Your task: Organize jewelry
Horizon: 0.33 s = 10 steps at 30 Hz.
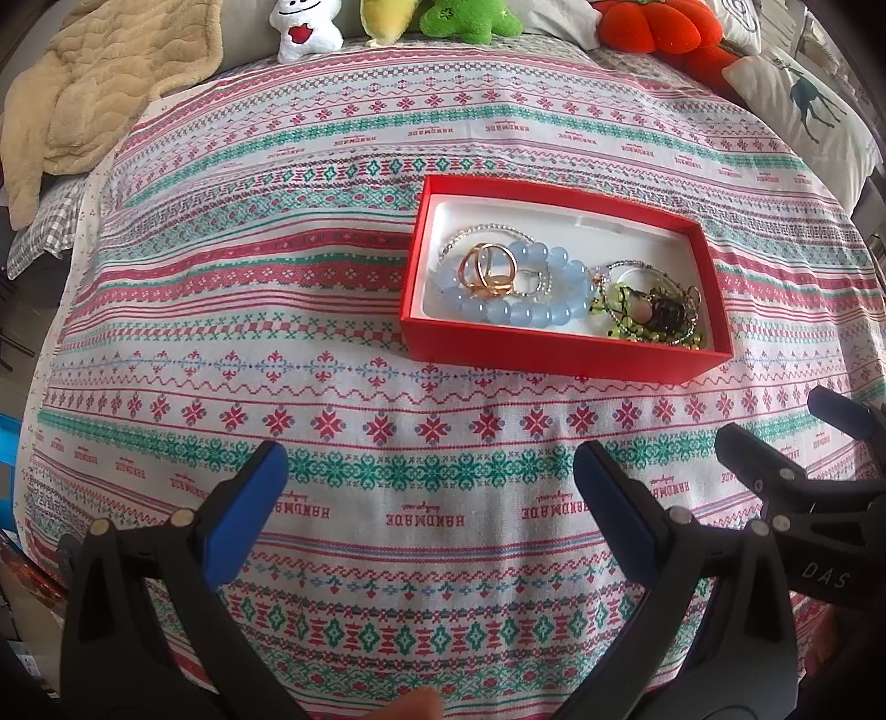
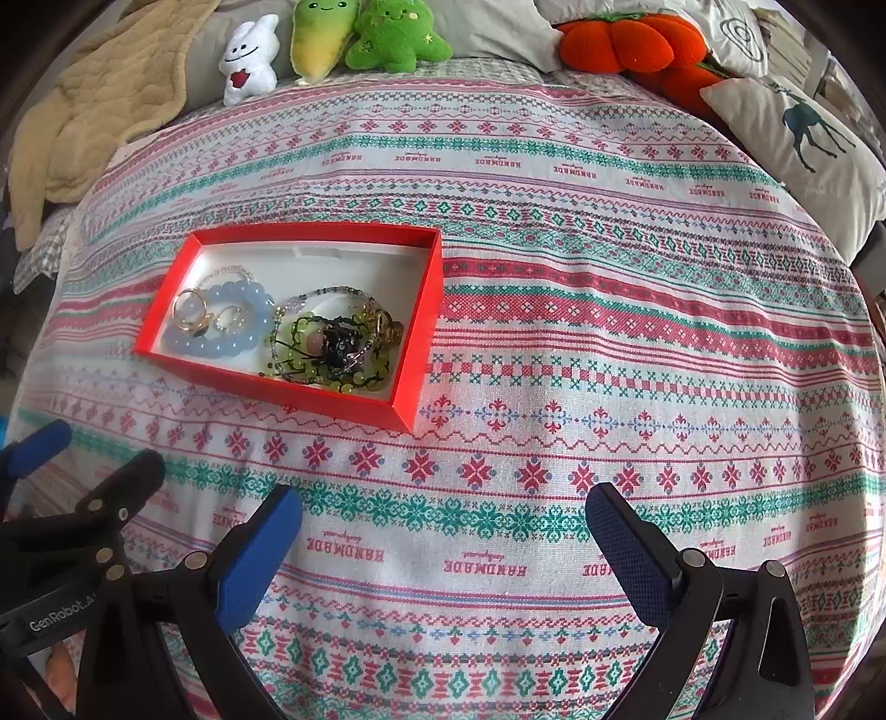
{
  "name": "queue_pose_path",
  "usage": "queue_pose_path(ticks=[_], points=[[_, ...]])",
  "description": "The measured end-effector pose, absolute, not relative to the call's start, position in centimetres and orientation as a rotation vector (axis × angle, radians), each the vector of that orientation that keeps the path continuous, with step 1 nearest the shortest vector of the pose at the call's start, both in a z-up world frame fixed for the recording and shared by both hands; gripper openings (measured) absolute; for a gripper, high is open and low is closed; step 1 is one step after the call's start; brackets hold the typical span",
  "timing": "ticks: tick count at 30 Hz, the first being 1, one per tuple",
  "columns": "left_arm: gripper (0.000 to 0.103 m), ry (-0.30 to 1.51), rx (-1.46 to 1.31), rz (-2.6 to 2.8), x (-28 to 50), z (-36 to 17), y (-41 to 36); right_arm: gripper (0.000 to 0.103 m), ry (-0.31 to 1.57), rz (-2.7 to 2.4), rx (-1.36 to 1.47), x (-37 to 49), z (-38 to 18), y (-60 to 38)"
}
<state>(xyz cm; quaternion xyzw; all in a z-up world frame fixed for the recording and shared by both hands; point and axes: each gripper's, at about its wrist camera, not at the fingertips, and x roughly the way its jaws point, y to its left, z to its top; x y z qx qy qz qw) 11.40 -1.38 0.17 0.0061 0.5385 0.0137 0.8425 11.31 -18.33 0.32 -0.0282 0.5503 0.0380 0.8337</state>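
1. Red box (image 1: 559, 346) resting open on the patterned cloth (image 1: 277, 310), well ahead of both grippers; white lining inside, no lid in view.
2. Inside the box, all the jewelry: a blue bead bracelet (image 1: 554, 315) toward one end, gold rings (image 1: 490, 271) lying in its loop, a thin silvery chain (image 1: 487, 230) curving behind it.
3. At the other end, a tangle of green beads (image 1: 637, 327) and dark cord, heaped and overlapping; single pieces hard to tell apart there.
4. Left gripper (image 1: 429, 498) hovering low over the cloth, fingers spread wide, nothing between the blue pads (image 1: 246, 515). Probably kept wide for a free reach toward the box.
5. Right gripper (image 2: 443, 531) likewise spread wide and empty, just beside the left one, aimed at bare cloth to the right of the box.
6. Both tools side by side at the near edge, apart from the box: reads as a rest or ready pose, with either the sorting finished and everything gathered in one place, or not yet begun. Cannot tell which.
7. No loose jewelry visible on the cloth around the box.
8. Plush toys (image 2: 382, 39), a beige blanket (image 1: 72, 99) and a deer pillow (image 2: 803, 138) along the far edge, clear of the work area.
9. Risk in any further pick: green strands snagging one another and lifting as a clump.
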Motion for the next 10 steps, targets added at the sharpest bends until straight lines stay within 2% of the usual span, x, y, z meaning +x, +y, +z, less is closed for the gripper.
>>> queue_pose_path(ticks=[10], points=[[0.102, 1.099, -0.004, 0.034, 9.9, 0.4, -0.7, 0.103, 1.15, 0.084, -0.081, 10.0, 0.5, -18.5]])
